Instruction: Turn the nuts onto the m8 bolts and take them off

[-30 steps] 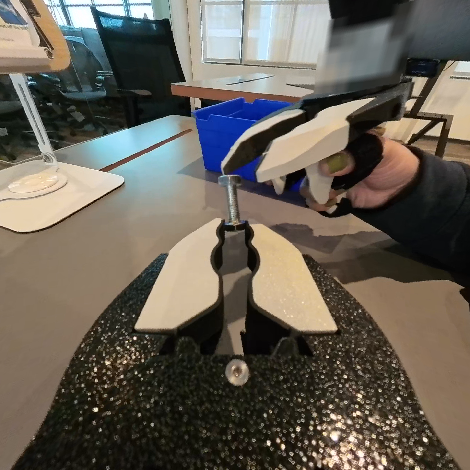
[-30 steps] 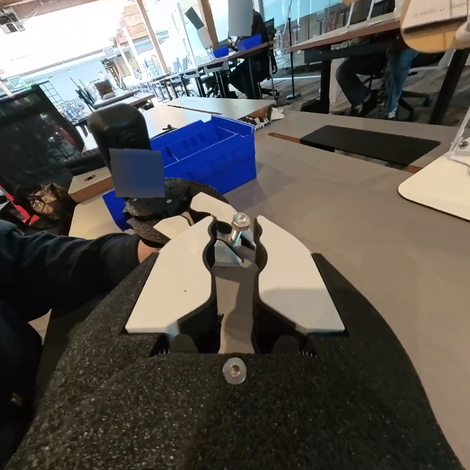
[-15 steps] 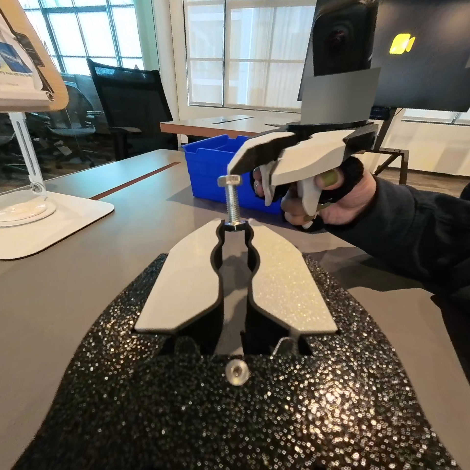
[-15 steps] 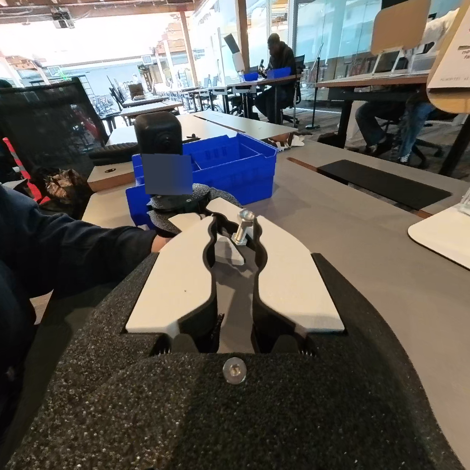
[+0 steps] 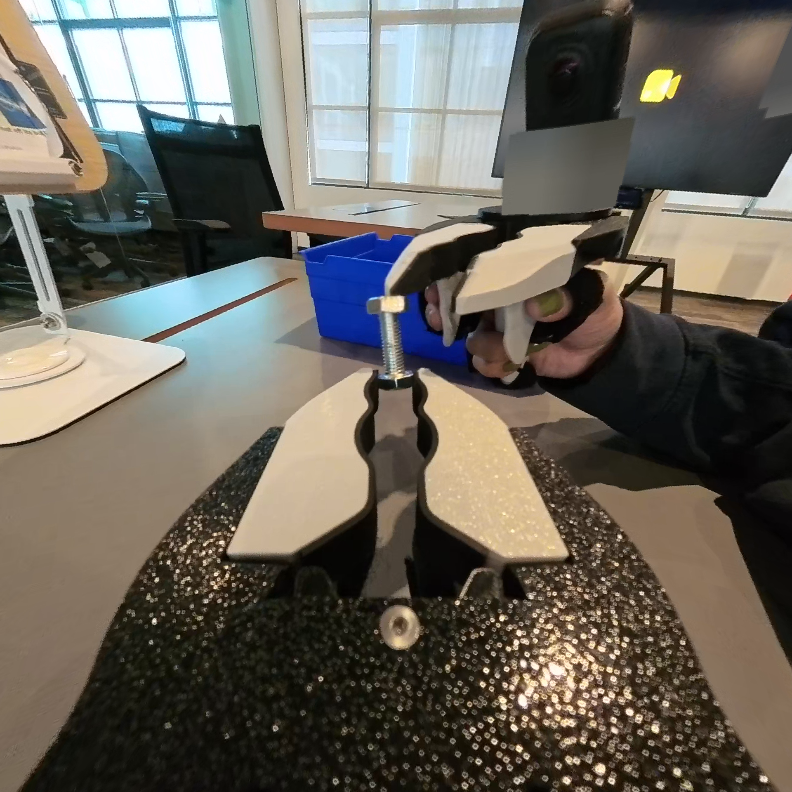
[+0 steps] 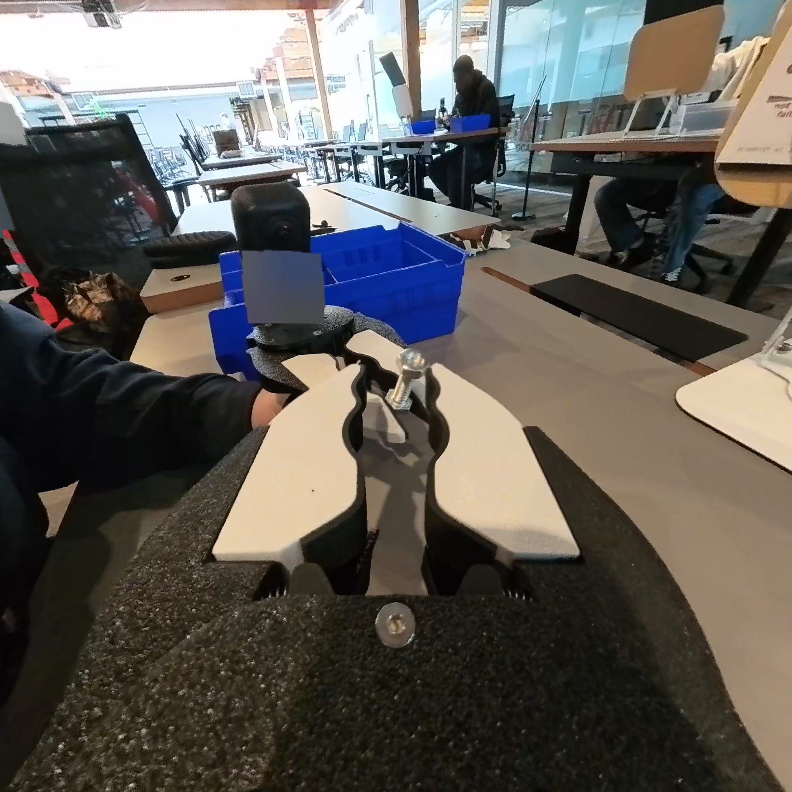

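Note:
My left gripper (image 5: 395, 379) is shut on a silver hex nut (image 5: 393, 380) at its fingertips. A silver bolt (image 5: 392, 338) stands upright out of the nut, head up. My right gripper (image 5: 428, 295) reaches in from the right, held by a hand, with one fingertip right at the bolt head. In the right wrist view the bolt (image 6: 405, 383) and the nut (image 6: 398, 404) sit between the tips of my right gripper (image 6: 396, 370). The bolt head is close to the right finger, and a gap shows on the left side. The right jaws are open around it.
A blue bin (image 5: 351, 291) stands on the grey table (image 5: 214, 428) just behind the bolt; it also shows in the right wrist view (image 6: 398, 291). A white stand base (image 5: 85, 385) lies at the left. A black mat (image 6: 634, 313) lies beyond. People sit at far desks. The grippers are tip to tip, or close to it.
My right gripper has come down and levelled out so that its tips bracket the bolt head, and its jaws have narrowed a little. My left gripper has kept still on the nut.

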